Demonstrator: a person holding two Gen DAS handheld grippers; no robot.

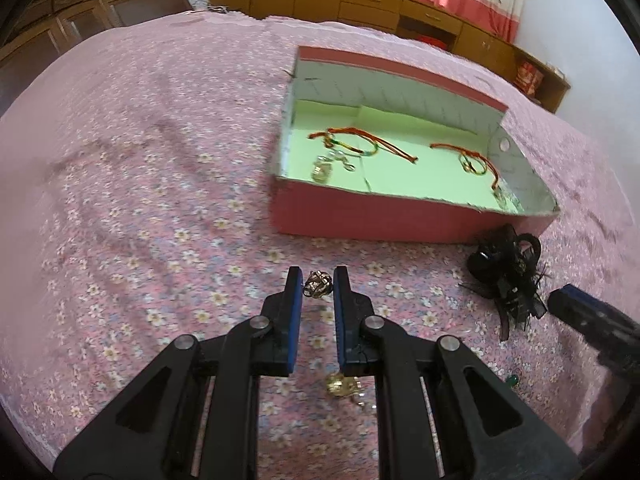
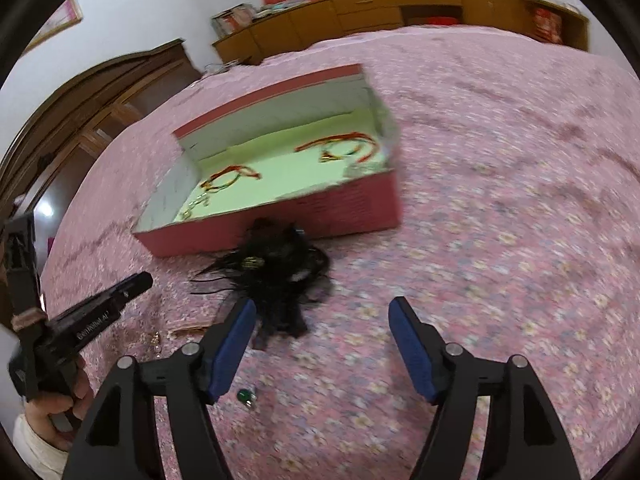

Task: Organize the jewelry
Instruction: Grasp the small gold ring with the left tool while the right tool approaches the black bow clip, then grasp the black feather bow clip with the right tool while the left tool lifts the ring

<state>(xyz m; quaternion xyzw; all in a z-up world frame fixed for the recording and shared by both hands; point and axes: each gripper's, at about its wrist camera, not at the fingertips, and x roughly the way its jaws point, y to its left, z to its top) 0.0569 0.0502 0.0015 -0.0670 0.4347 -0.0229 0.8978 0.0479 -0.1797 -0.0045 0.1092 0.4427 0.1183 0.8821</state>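
My left gripper (image 1: 317, 276) is shut on a small gold ornament (image 1: 317, 284) and holds it above the pink floral bedspread, short of the pink box (image 1: 380, 220). The box has a green floor with two red cord bracelets (image 1: 360, 142) (image 1: 476, 160) and a gold piece (image 1: 322, 171). Another gold piece (image 1: 341, 384) lies on the bed under the left fingers. My right gripper (image 2: 322, 312) is open and empty, just in front of a black feathered hair clip (image 2: 280, 272). A small green bead earring (image 2: 245, 396) lies by the right gripper's left finger.
The box (image 2: 280, 232) sits mid-bed with the hair clip (image 1: 504, 276) at its near right corner. The right gripper tip (image 1: 576, 308) shows in the left view, the left gripper (image 2: 100, 312) in the right view. Wooden cabinets (image 1: 360, 0) line the far wall.
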